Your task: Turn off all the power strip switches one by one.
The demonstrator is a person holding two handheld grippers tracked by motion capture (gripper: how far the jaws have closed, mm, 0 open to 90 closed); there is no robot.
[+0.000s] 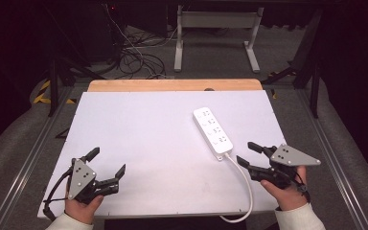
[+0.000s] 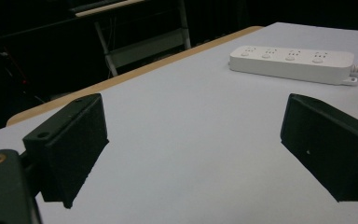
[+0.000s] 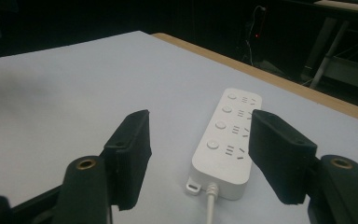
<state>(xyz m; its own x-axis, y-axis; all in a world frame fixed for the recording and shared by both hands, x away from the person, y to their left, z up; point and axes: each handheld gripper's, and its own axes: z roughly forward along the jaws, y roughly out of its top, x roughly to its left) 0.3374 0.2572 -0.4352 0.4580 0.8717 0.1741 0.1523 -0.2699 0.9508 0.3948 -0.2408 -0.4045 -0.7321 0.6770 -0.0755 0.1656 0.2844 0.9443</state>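
Observation:
A white power strip (image 1: 212, 132) lies flat on the white table top (image 1: 143, 139), right of centre, and its white cable (image 1: 247, 184) runs off the near edge. My right gripper (image 1: 245, 152) hovers just right of the strip's cable end, jaws apart with nothing between them. In the right gripper view the power strip (image 3: 226, 140) lies ahead of the right gripper (image 3: 199, 119), apart from both pads. My left gripper (image 1: 109, 160) is open near the front left corner. The left gripper view shows the left gripper (image 2: 193, 107) over bare table, with the power strip (image 2: 291, 63) far off.
A wooden strip (image 1: 172, 85) borders the table's far edge. Behind it, loose cables (image 1: 134, 57) lie on the floor beside a white frame with two legs (image 1: 215, 33). Metal rails run along both sides of the table.

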